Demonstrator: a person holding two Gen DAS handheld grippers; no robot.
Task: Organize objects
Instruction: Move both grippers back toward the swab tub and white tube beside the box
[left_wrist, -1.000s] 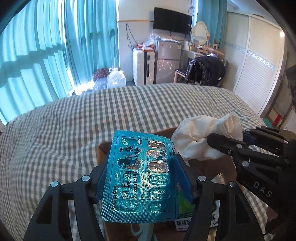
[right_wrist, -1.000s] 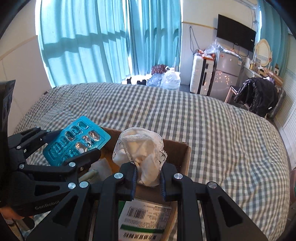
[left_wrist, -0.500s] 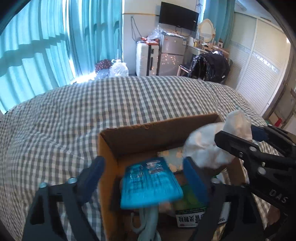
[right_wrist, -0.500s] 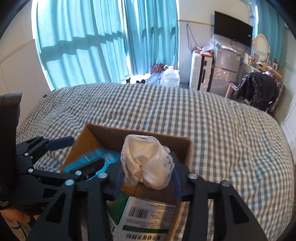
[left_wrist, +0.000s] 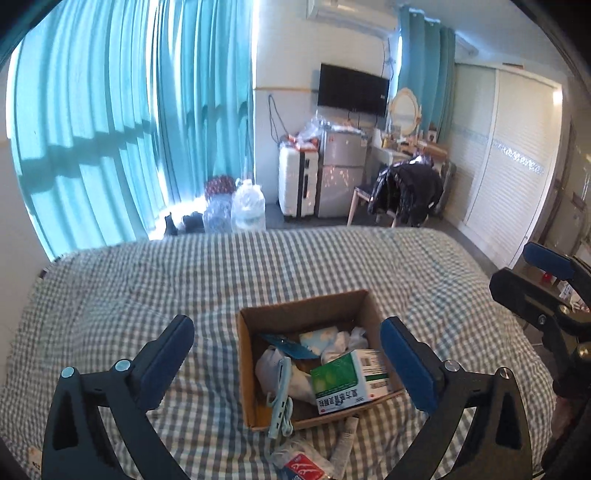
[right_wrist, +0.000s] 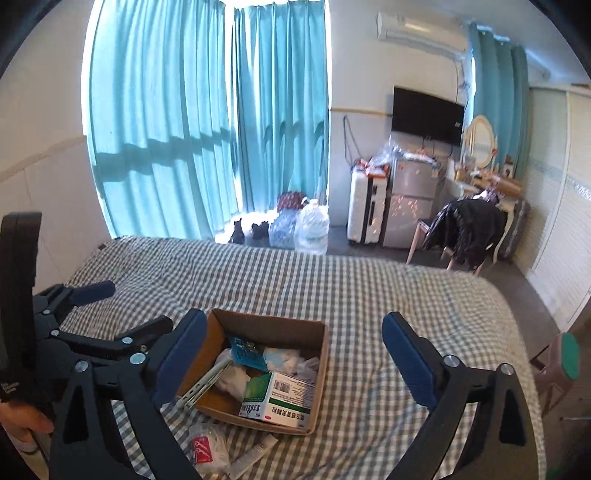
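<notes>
Since the frame a second ago you have let go of both loads: the teal blister pack (left_wrist: 286, 345) that sat between your left fingers and the lace-edged white cloth (left_wrist: 341, 339) from your right now lie inside the cardboard box (left_wrist: 243, 354), and both tools have pulled back and up. Your left gripper (left_wrist: 287, 363) stands wide, holding and touching nothing, the box framed between its blue pads (left_wrist: 168, 363). Your right gripper (right_wrist: 291, 363) is equally wide and empty, also hovering above the box. The box sits on the gingham bedspread (left_wrist: 147, 295), and also holds a green-and-white medicine carton (left_wrist: 349, 380) leaning at its near-right corner and a pale blue cable (left_wrist: 280, 402) draped over the near wall. Left outside, just beside the near wall on the bedspread: a clear packet with a red label (left_wrist: 304, 463) and a small white tube (left_wrist: 345, 443). Handling judgement: the packet looks light, crinkly and slippery, so pinch it flat across a bunched edge rather than the smooth face; it may slide or fold. The tube looks light and semi-rigid; take it across its middle, square to its length, with modest closing so it does not squirt sideways. The box walls seem thin, so lower things in rather than pushing against the rim.
</notes>
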